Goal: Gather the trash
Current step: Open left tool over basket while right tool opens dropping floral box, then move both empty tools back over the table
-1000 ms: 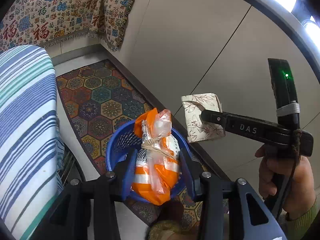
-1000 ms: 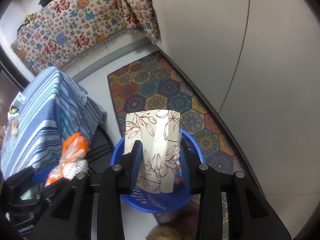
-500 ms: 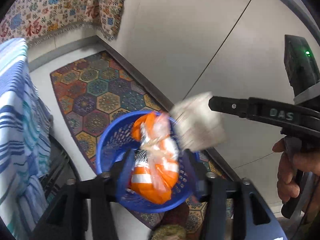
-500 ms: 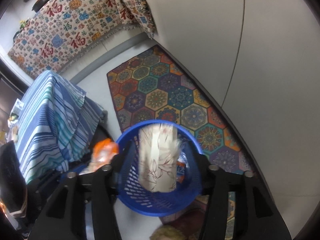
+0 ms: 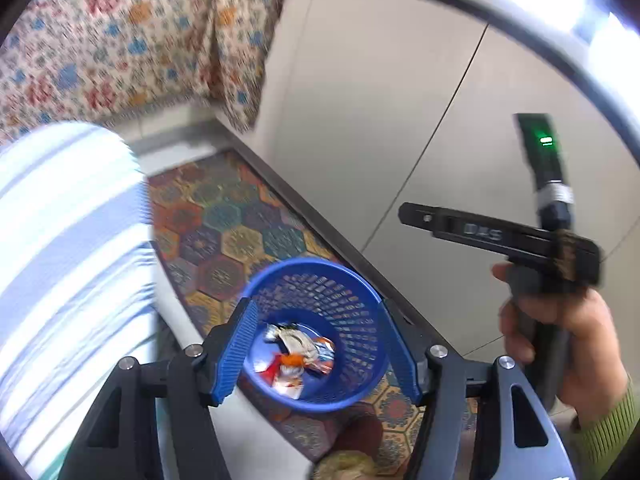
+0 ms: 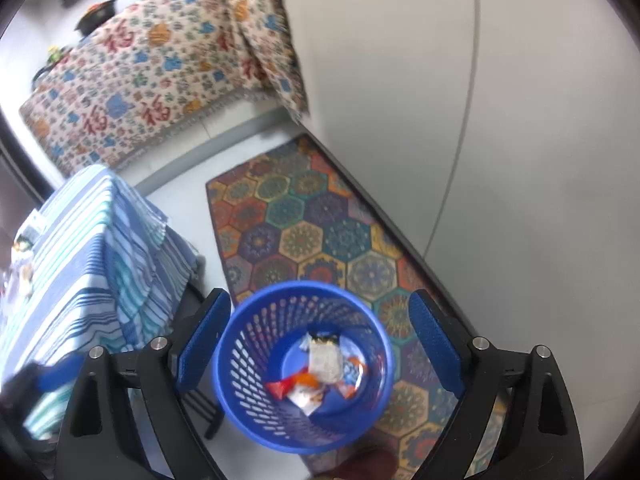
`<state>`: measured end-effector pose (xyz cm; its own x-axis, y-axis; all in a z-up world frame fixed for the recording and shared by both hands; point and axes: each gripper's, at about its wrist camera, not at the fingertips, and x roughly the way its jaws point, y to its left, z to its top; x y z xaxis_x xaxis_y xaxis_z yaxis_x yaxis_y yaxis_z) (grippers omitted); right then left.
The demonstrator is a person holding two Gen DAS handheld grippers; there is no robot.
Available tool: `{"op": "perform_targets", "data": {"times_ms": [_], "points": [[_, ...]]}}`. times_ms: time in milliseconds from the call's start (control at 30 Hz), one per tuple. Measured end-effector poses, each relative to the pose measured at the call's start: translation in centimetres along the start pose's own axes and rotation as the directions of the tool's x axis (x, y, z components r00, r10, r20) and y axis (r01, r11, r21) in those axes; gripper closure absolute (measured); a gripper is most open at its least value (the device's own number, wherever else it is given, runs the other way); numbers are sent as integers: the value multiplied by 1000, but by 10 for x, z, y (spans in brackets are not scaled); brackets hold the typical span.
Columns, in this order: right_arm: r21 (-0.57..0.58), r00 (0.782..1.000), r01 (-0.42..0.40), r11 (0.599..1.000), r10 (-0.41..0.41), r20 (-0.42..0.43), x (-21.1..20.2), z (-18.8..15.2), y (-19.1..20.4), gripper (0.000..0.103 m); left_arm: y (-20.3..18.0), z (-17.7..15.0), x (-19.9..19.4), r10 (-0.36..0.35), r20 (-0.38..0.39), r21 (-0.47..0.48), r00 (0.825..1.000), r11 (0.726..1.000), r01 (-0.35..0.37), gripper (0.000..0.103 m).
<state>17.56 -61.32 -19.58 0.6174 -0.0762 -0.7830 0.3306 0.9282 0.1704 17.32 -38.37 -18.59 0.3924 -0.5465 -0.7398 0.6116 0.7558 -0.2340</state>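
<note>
The left gripper (image 5: 316, 344) has just been opening; its blue pads stand apart with nothing between them, above the blue wastebasket (image 5: 352, 300). The right gripper (image 6: 320, 348) has also just been opening and is spread wide and empty, pointing steeply down over the same basket. The trash (image 6: 320, 376), crumpled wrappers and paper, lies on the basket's bottom. The basket stands on the patterned rug (image 6: 304, 232), close to the grey wall (image 6: 500, 120), with the striped-cloth worktop (image 6: 88, 248) beside it. A hand (image 5: 560, 340) grasps the right gripper's handle.
</note>
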Motion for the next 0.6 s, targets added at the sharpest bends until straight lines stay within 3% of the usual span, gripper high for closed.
{"op": "perform_targets", "data": {"times_ms": [200,333,467,600], "points": [[-116,995,-56,992,65,73,-22,-2,59,9,47,-23,-79,114,49,-50,992,992,-112,31],[-234,985,-122,965,146,90,-32,-12,122,9,103,-43,-112,250,32,-100,968,964,-246,31],[-374,963,-221,901,263,65,-38,-34,196,9,165,-61,-140,359,-13,-179,933,917,-356,31],[-503,934,-325,801,354,-41,-32,-68,271,9,216,-76,-162,431,-39,-249,901,869,-427,31]]}}
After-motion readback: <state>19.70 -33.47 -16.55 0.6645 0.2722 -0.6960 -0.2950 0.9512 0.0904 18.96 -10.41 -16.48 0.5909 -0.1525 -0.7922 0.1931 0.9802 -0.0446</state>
